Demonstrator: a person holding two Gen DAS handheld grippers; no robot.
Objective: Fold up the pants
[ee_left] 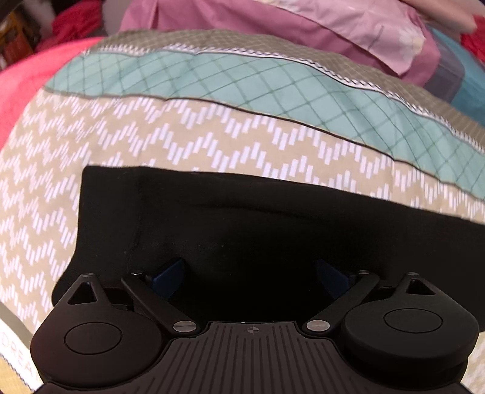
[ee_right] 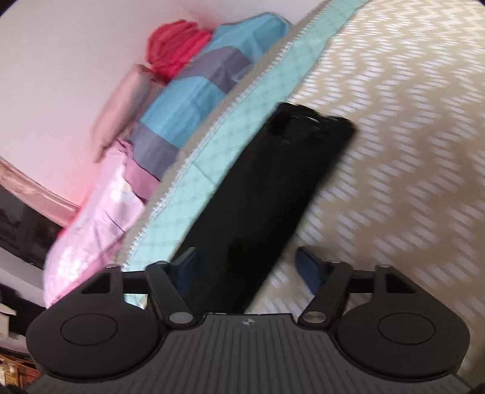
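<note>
The black pants lie flat on a patterned bedspread, stretching from under my left gripper off to the right. My left gripper is open, its blue pads spread just above the near edge of the pants. In the right wrist view the pants are a long narrow black strip running away from me. My right gripper is open over the near end of that strip, with one pad over the bedspread. That view is motion-blurred.
Behind the bedspread's teal band lie a pink-purple pillow and red fabric. In the right wrist view blue-grey bedding, a pink pillow and a red bundle sit against a white wall.
</note>
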